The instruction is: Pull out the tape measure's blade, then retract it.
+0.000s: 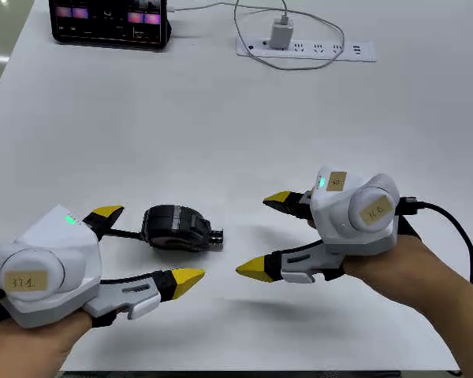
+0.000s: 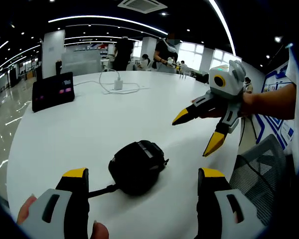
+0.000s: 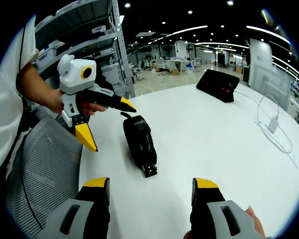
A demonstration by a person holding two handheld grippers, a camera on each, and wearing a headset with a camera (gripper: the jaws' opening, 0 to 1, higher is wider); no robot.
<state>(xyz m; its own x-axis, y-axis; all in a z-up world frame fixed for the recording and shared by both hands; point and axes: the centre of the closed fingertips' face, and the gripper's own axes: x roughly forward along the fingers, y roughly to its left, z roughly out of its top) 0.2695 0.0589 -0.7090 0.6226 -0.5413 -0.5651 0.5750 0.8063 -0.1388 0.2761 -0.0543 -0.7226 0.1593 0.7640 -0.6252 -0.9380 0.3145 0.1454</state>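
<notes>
Head view: the white table (image 1: 221, 126) carries a dark tablet (image 1: 110, 22) with a lit screen at 11 o'clock. A white power strip (image 1: 315, 49) lies at 12 to 1 o'clock, with a charger (image 1: 281, 34) plugged in and a white cable (image 1: 331, 35) looped around it. All of these are well apart from the work, and nothing stands between the grippers and the tape measure (image 1: 177, 227).

The tape measure is black and lies on the table at 8 o'clock. Its blade is wound in, and its hook end points toward the right gripper (image 1: 264, 234). A thin black strap (image 1: 124, 233) runs from it toward the left gripper (image 1: 150, 244).

Each gripper body bears a tan sticker with handwritten figures, which are not clearly legible.

Both grippers are held low and level, tips turned toward each other. The left gripper's jaws are spread, with the tape measure just beyond their tips and untouched. The right gripper's jaws are also spread, holding nothing, near the hook end.
</notes>
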